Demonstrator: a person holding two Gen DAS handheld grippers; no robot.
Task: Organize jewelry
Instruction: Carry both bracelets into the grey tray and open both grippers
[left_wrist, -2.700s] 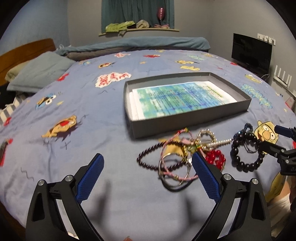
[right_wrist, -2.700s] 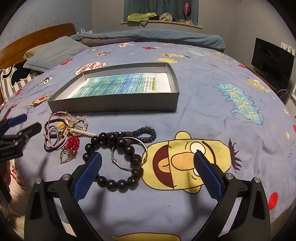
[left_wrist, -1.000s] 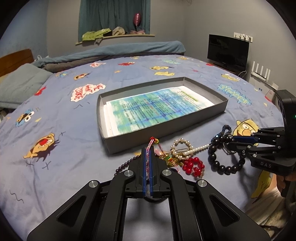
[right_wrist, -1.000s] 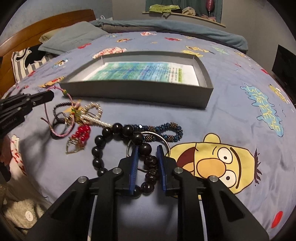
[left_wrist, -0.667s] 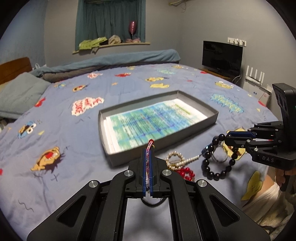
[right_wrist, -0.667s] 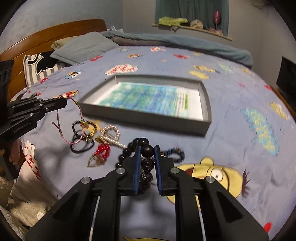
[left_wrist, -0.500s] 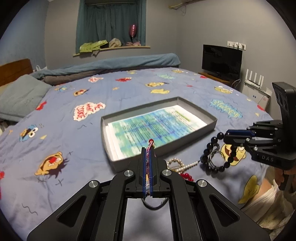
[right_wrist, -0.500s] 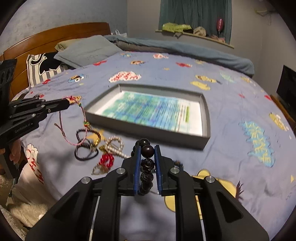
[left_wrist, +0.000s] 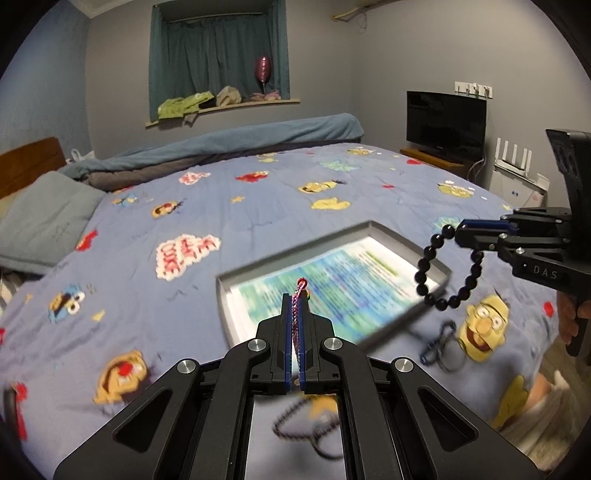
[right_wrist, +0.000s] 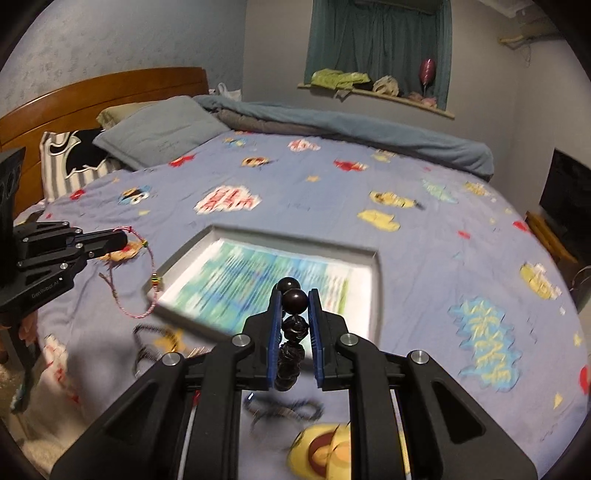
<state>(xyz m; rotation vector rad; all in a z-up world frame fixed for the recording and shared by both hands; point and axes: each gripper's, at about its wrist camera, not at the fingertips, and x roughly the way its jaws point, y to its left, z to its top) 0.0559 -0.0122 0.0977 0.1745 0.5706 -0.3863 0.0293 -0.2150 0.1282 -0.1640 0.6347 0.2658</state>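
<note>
Transport step under way, both pieces airborne above bed (left_wrist: 258, 206). Left gripper (left_wrist: 295, 314) clenching pink braided cord bracelet (right_wrist: 136, 273), loop dangling just beside tray's (right_wrist: 373, 295) left corner. Tray lying centre, printed sheet inside. Right gripper (right_wrist: 294, 295) pinching black bead bracelet (left_wrist: 447, 269), hanging over tray's right edge. Leftover jewelry pile (right_wrist: 162, 343) blurring on bedspread below. Next, probably: lowering over tray, releasing fingers without tangling.

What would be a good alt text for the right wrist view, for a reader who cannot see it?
The right gripper, jaws shut on a black bead bracelet, is held above a grey tray lined with printed paper on a blue cartoon bedspread. At left, the left gripper holds a pink cord bracelet hanging in the air.
</note>
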